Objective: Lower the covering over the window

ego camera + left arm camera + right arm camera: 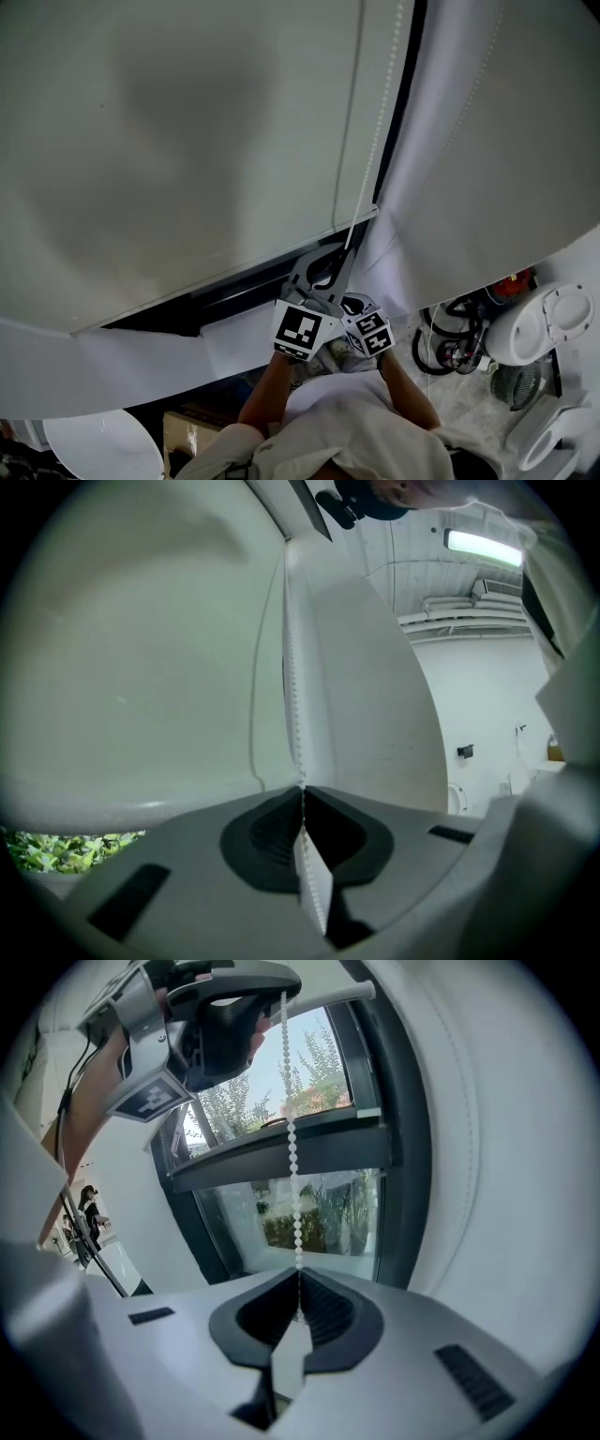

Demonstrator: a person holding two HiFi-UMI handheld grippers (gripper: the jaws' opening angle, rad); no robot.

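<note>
A wide white roller blind [169, 141] covers most of the window, its bottom bar [234, 275] above a dark gap of frame. A white bead chain [377, 131] hangs along the blind's right edge. My left gripper [331, 262] is shut on this chain [293, 686], which runs up from between its pads. My right gripper [351, 306] sits just beside and below it, shut on the same chain [292, 1162]. In the right gripper view the left gripper [267, 1002] pinches the chain higher up, with the window glass [309, 1208] and trees behind.
A white curtain [487, 141] hangs to the right of the chain, close to both grippers. Below right stand white rounded fixtures [544, 323] and coiled black cables [455, 342]. A white round object [103, 445] and a cardboard box [187, 431] lie at the lower left.
</note>
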